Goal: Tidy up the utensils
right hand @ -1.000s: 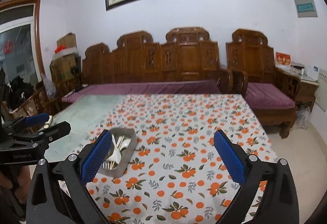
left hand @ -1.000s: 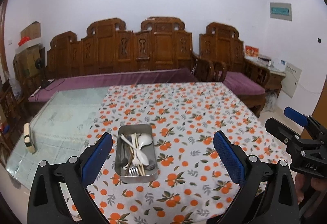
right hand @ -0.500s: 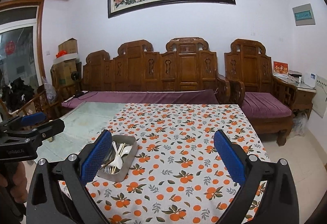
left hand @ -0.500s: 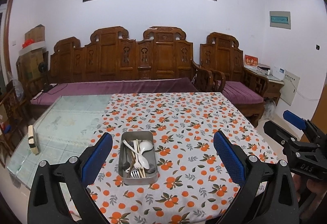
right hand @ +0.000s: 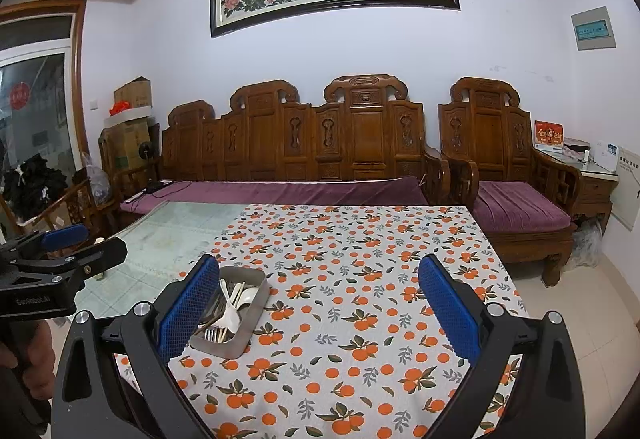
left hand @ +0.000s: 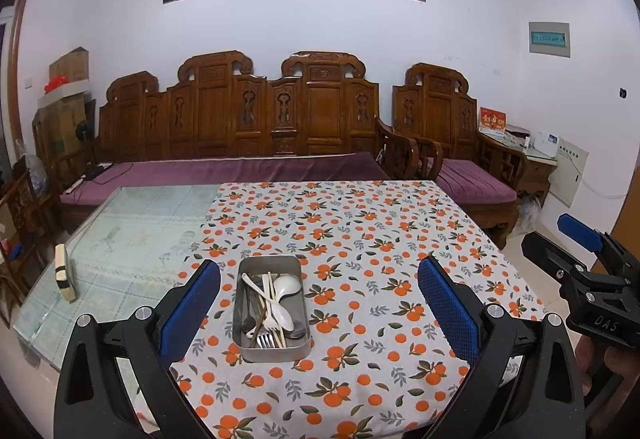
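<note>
The left claw [left hand: 320, 303] is held above the near edge of a table, its two blue-padded fingers [left hand: 192, 303] spread wide apart with nothing between them. The right claw [right hand: 320, 303] is held the same way, fingers apart and empty, to the right of the left one. A metal tray [left hand: 274, 349] is seen resting on an orange-patterned tablecloth [left hand: 360, 239], near the cloth's left edge and toward the front of the table. Utensils are piled loosely inside the tray: a white spoon [left hand: 286, 285], a fork [left hand: 266, 339] with tines toward the near end, and pale chopsticks [left hand: 274, 303] lying lengthwise. The tray is not touched by either claw. To the left of the cloth, the bare glass tabletop [left hand: 132, 239] is shown. A carved wooden bench [left hand: 240, 127] with a purple cushion is set behind the table.
</note>
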